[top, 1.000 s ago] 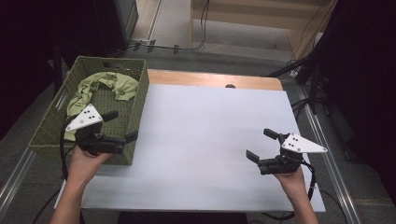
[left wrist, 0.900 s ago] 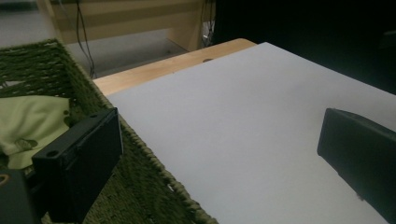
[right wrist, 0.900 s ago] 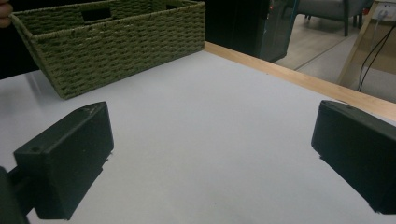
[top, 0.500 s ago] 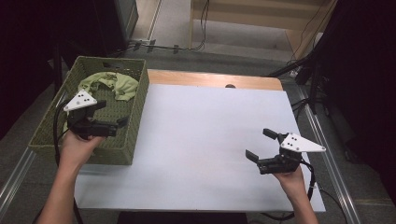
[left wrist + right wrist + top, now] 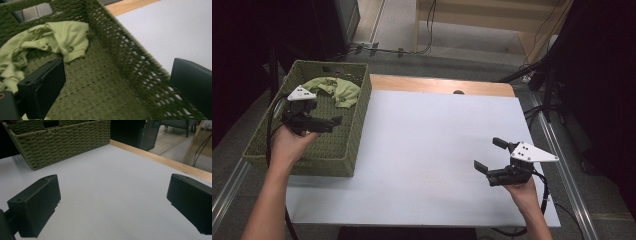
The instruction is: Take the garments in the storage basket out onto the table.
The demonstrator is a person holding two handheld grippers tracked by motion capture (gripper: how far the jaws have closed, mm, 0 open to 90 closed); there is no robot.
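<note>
A crumpled light-green cloth garment point(image 5: 333, 89) lies in the far end of the green woven rectangular basket point(image 5: 357, 131), which sits at the left edge of the white-topped counter point(image 5: 432, 140). The left tool point(image 5: 323, 123) hangs over the basket's middle with its jaws apart and empty, the garment just beyond them. The right tool point(image 5: 488, 155) rests near the counter's near right corner, jaws likewise spread, holding nothing. The garment looks soft, light and floppy, likely to sag and trail when lifted. A raised fold or the hemmed edge point(image 5: 75, 53) nearest the jaws seems the best place to pinch, gathering enough layers not to slip.
</note>
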